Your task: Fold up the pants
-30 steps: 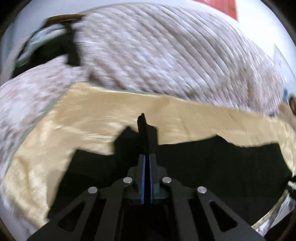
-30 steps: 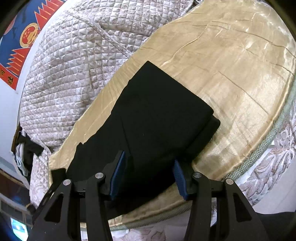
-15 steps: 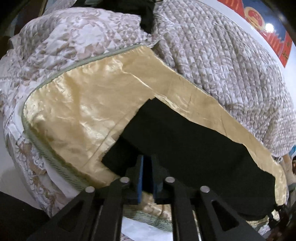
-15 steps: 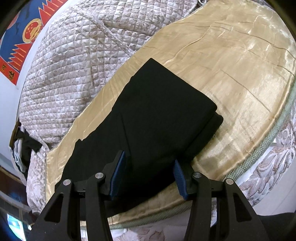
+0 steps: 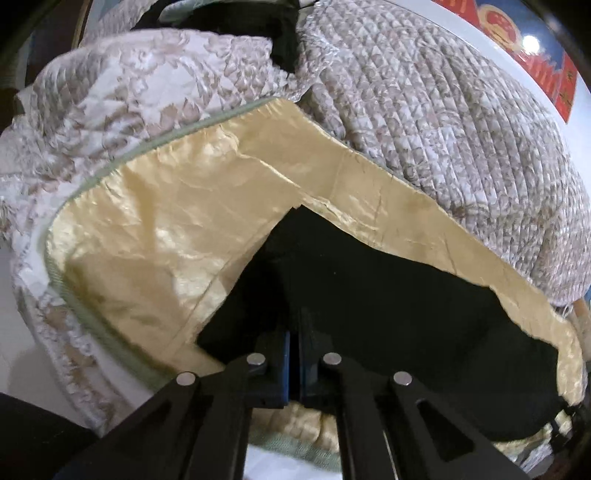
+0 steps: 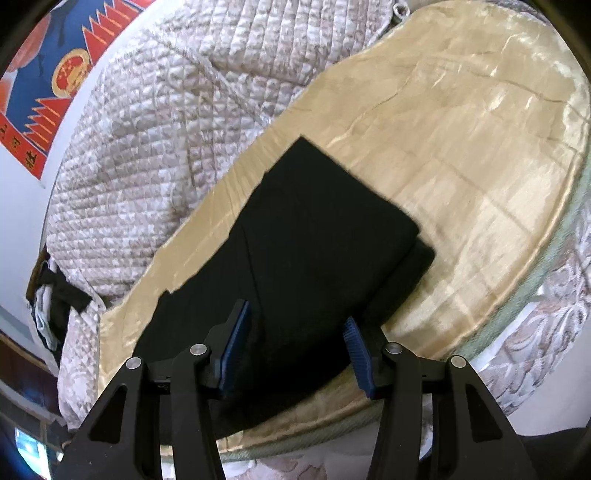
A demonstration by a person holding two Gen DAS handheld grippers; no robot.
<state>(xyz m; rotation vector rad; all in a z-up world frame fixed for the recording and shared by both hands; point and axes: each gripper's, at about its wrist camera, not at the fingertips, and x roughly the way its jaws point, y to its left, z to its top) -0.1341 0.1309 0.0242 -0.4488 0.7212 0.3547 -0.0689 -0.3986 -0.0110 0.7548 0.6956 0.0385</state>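
Observation:
Black pants [image 5: 369, 295] lie flat on a gold satin sheet [image 5: 155, 229], stretched from near left to far right. My left gripper [image 5: 293, 332] is shut on the near edge of the pants at their left end. In the right wrist view the pants [image 6: 306, 236] are folded over at the right end, with a lower layer sticking out at the corner. My right gripper [image 6: 295, 325] is open and empty, its blue pads above the near edge of the pants.
A quilted floral blanket [image 5: 443, 110] is bunched behind the sheet. The bed edge with green piping [image 5: 96, 332] runs close to the left gripper. Dark clothes [image 5: 258, 29] lie at the far left. A red and blue poster [image 6: 48, 85] hangs on the wall.
My left gripper has dropped from a raised position down to the sheet, still shut on the pants edge. The right gripper has shifted only slightly and stays open.

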